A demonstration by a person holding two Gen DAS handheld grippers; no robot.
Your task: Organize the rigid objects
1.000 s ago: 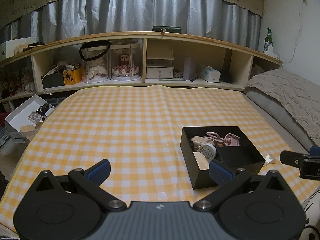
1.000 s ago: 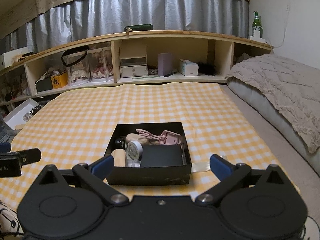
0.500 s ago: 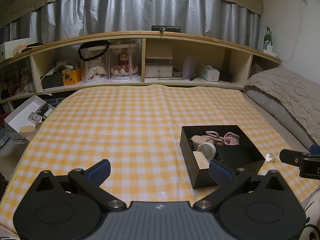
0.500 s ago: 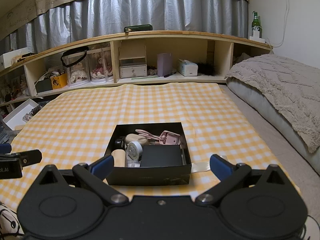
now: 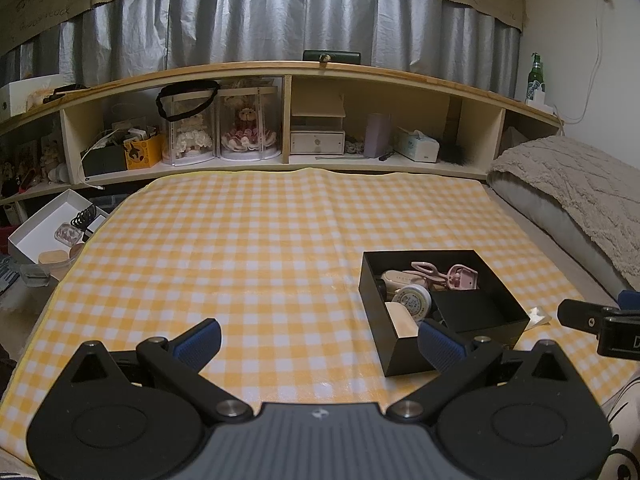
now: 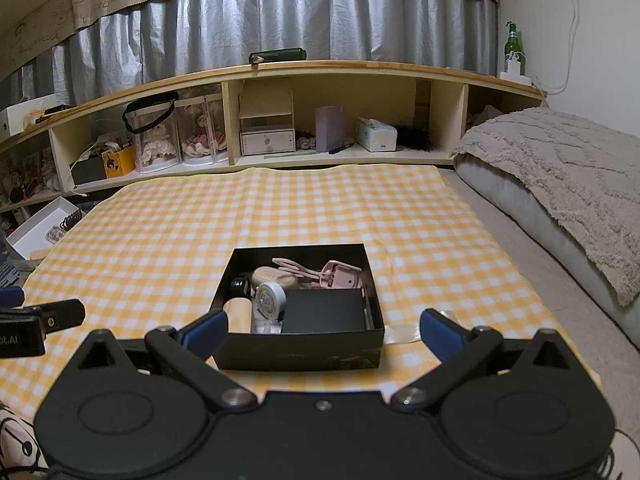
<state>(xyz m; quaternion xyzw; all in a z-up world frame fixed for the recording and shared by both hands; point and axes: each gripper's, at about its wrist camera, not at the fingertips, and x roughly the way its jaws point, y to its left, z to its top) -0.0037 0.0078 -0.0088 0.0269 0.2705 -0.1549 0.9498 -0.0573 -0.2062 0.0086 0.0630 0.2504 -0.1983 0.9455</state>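
1. Barely shifted since a second ago: black box [image 6: 298, 354] in the same spot on the yellow checked cloth [image 5: 256, 248], both views only slightly changed.
2. Left tool [image 5: 318, 340]: spread wide, blue fingertips [image 5: 199, 338] well apart, holding nothing, hovering over the cloth with the box's near corner just by its right finger.
3. Right tool [image 6: 322, 330]: spread wide as well, empty, straddling the box from the near side; touching the box or not, cannot tell.
4. Inside the box: pink eyelash curler [image 6: 320, 272] at the back, beige case [image 6: 274, 278] beside it, round white tin [image 6: 271, 299] tilted on edge, wooden cylinder [image 6: 239, 314] at the front left, flat black case [image 6: 324, 312] at the front right.
5. Seen only from the right wrist: clear plastic scrap [image 6: 402, 334] just right of the box, fully shown. Seen better from the left wrist: open white box [image 5: 44, 226] off the cloth's left edge, with small items inside.
6. Around: wooden shelf [image 5: 320, 70] behind with doll cases [image 5: 218, 124], grey pillow [image 6: 560, 184] to the right, green bottle [image 6: 513, 50] on the shelf top.
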